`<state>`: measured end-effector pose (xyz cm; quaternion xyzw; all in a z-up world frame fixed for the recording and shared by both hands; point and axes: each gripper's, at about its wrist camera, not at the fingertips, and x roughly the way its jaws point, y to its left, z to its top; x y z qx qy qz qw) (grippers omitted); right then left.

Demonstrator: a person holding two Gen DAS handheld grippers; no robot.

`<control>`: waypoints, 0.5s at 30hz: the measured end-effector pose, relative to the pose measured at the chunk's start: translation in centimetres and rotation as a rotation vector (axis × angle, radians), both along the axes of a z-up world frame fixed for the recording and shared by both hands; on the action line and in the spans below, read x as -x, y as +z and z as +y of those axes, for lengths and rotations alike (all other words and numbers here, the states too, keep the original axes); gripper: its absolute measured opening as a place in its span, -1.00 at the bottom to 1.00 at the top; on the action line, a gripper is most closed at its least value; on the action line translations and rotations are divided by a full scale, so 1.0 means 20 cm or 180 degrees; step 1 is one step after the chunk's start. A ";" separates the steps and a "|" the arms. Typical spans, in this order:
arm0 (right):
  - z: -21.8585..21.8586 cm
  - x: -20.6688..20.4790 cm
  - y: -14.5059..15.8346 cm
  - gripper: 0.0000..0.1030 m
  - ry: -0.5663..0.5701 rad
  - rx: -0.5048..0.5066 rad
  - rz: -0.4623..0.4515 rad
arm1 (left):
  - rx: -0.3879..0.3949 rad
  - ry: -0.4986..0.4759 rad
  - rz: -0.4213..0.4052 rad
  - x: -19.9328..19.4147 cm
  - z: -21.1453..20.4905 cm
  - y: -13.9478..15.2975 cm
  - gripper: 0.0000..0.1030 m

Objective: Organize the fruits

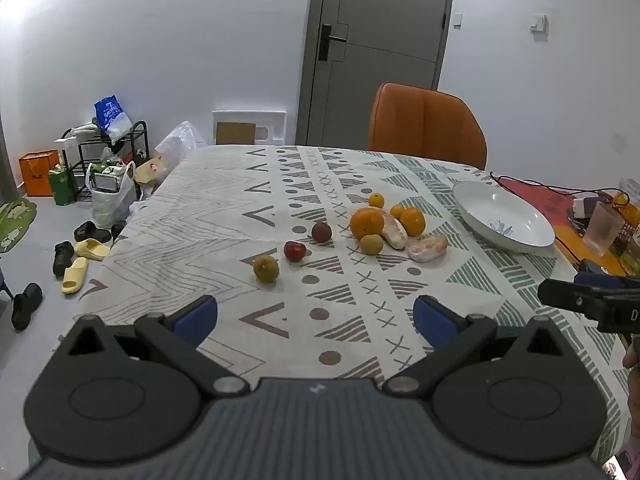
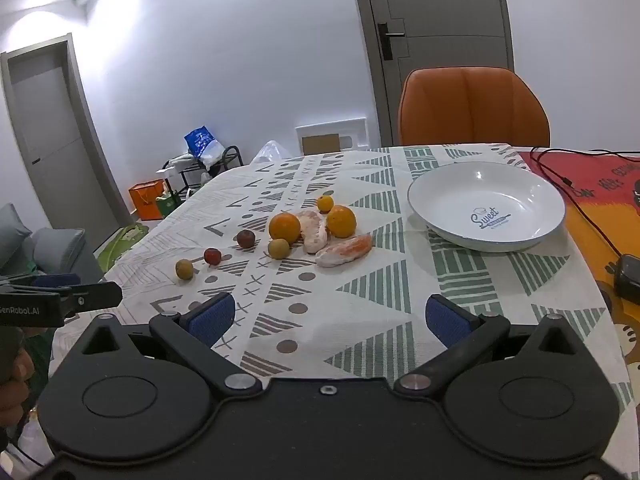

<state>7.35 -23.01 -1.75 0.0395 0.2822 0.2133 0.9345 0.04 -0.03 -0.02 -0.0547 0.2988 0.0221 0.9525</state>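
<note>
The white plate (image 2: 486, 210) carries the printed word "Sweet" and lies empty on the desk (image 2: 360, 292), near its right side. The fruits (image 2: 312, 226) lie loose on the patterned cloth just left of the plate, none touching it. Left tool (image 1: 316, 318), marked "GenRobot.AI": fingers apart, empty. Right tool (image 2: 330, 314): fingers apart, empty. Bare cloth separates both tools from the plate.

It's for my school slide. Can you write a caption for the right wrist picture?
Open tool faces fruit scattered on the tablecloth, beside an empty white plate.
</note>
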 end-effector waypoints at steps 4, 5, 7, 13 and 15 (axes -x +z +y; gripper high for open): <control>0.00 -0.01 0.00 1.00 0.0006 0.0012 0.0008 | -0.0005 0.0003 0.0003 0.00 0.00 0.00 1.00; -0.02 0.00 0.00 1.00 -0.0022 0.0003 0.0002 | -0.0001 0.0009 0.0002 0.00 0.00 0.00 1.00; -0.02 0.00 0.00 1.00 -0.0023 0.0012 -0.0002 | 0.0000 0.0002 0.0005 0.00 0.00 0.00 1.00; -0.01 0.00 0.00 1.00 -0.0012 0.0014 -0.0009 | 0.0007 0.0012 0.0000 0.01 -0.02 0.00 1.00; 0.00 0.00 0.01 1.00 -0.0010 0.0025 0.0003 | 0.0061 0.0000 -0.0008 0.00 -0.01 -0.01 1.00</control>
